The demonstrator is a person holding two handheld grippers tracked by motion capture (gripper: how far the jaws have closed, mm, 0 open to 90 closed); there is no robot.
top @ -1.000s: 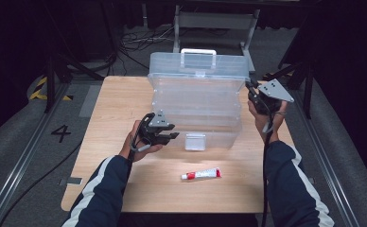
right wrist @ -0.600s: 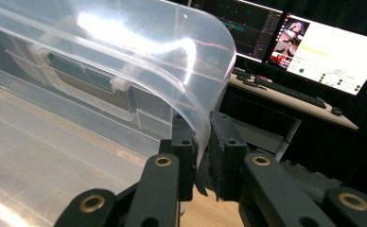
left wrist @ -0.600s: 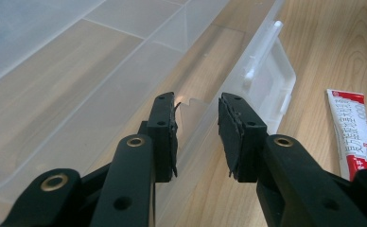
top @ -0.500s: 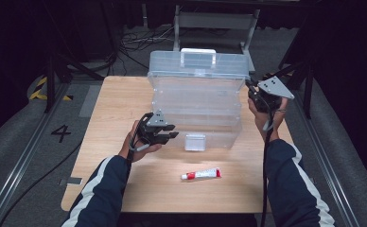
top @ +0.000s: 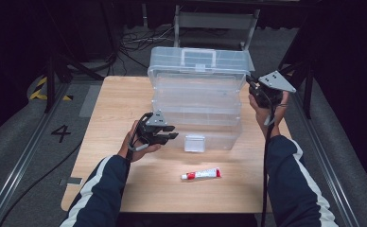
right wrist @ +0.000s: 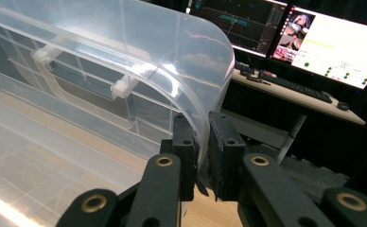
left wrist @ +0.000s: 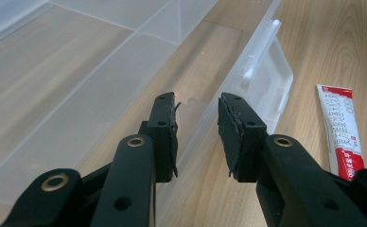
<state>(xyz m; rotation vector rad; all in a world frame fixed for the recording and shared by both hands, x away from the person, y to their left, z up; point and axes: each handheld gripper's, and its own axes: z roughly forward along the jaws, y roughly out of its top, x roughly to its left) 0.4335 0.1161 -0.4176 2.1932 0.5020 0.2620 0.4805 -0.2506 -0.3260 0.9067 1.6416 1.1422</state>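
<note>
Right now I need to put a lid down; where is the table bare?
Bare wood lies left of the clear box, beyond the left claw, and along the near edge around the tube. It is crowded between the box front and that claw.

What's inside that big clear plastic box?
The clear box looks empty: through its walls only dividers and the wooden table show. Its far side and the part behind the front latch are hard to see.

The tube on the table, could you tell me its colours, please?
White with red ends, the tube; clearest in the left gripper view.
</note>
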